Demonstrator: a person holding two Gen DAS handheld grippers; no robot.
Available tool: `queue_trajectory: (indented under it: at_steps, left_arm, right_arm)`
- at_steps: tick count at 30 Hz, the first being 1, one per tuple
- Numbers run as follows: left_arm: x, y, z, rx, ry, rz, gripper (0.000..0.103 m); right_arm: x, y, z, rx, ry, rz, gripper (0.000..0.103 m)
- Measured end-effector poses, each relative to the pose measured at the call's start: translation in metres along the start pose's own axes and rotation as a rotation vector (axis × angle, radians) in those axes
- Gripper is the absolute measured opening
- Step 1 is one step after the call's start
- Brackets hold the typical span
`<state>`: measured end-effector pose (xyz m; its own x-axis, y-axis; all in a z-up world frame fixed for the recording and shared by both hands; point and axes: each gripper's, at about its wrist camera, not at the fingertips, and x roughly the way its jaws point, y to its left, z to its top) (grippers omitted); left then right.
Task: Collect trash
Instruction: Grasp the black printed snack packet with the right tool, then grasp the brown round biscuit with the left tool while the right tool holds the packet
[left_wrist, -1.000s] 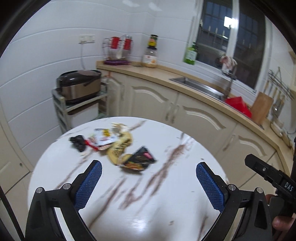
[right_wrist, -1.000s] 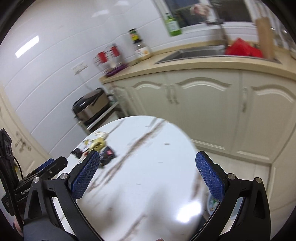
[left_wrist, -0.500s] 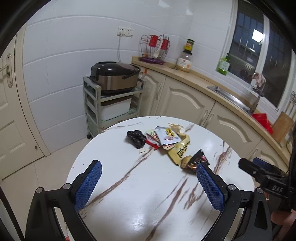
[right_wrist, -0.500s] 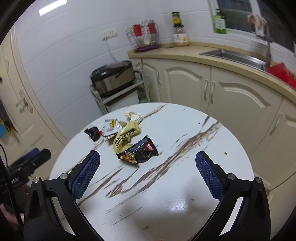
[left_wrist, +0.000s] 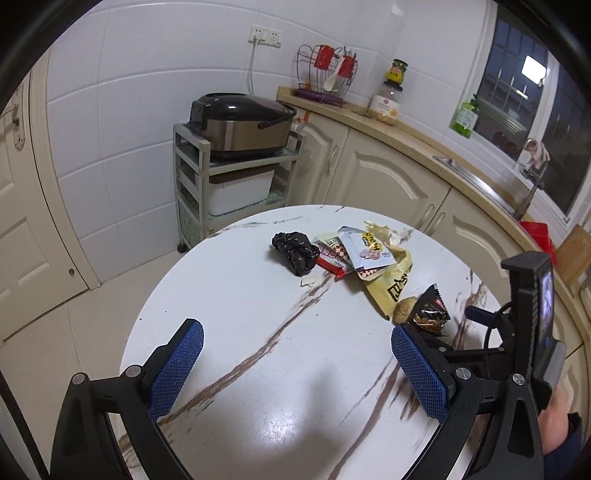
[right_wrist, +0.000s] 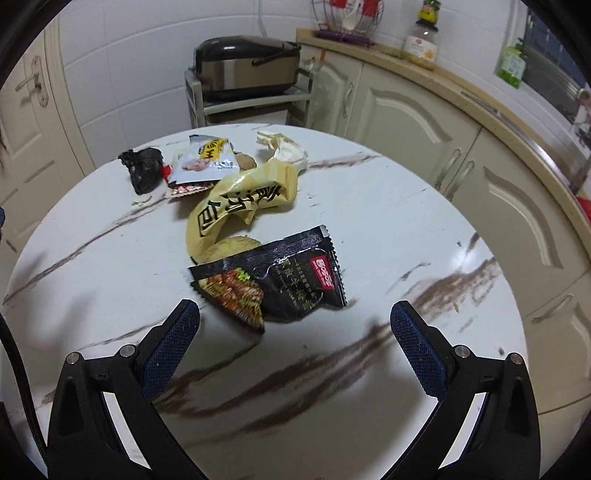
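— Right gripper (right_wrist: 294, 334)?
— Spread wide, empty, low over round white brown-veined marble table (right_wrist: 388, 221). Black crinkled foil snack packet (right_wrist: 273, 282) just ahead, between the fingertips; yellow crumpled wrapper (right_wrist: 240, 199) beyond.
— Left gripper (left_wrist: 295, 363)?
— Wide apart too, holding nothing. Crumpled black plastic bag (left_wrist: 295, 251) well ahead.
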<state>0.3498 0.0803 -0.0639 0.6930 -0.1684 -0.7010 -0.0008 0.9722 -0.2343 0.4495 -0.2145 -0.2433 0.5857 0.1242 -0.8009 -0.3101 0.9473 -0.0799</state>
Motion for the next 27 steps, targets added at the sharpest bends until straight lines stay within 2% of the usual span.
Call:
queue_trajectory:
  at_steps: [4,6,8,12,13,17,27]
  left_arm:
    - [0.019,-0.005,0.003,0.007,0.016,0.005,0.1]
    - [0.028,-0.009,0.005,0.014,0.026,0.009,0.1]
    - [0.037,-0.013,0.006,0.018,0.037,0.008,0.1]
    - [0.05,-0.028,0.006,0.043,0.049,0.006,0.1]
    - [0.052,-0.032,0.006,0.051,0.051,0.006,0.1]
    - [0.063,-0.049,0.004,0.082,0.062,0.004,0.1]
    - [0.08,-0.07,0.003,0.112,0.077,0.008,0.1]
  right_arm:
    - [0.02,-0.007,0.005,-0.02,0.015,0.04,0.102]
    - [0.024,-0.012,0.007,-0.01,0.011,0.098,0.094]
    - [0.023,-0.012,0.008,-0.019,-0.008,0.119,0.079]
    - [0.018,-0.01,0.007,-0.05,-0.022,0.144,0.063]
    - [0.017,-0.011,0.006,-0.05,-0.028,0.146,0.054]
    - [0.003,-0.027,0.004,0.006,-0.072,0.203,0.037]
    - [0.001,-0.041,-0.002,0.039,-0.075,0.222,0.036]
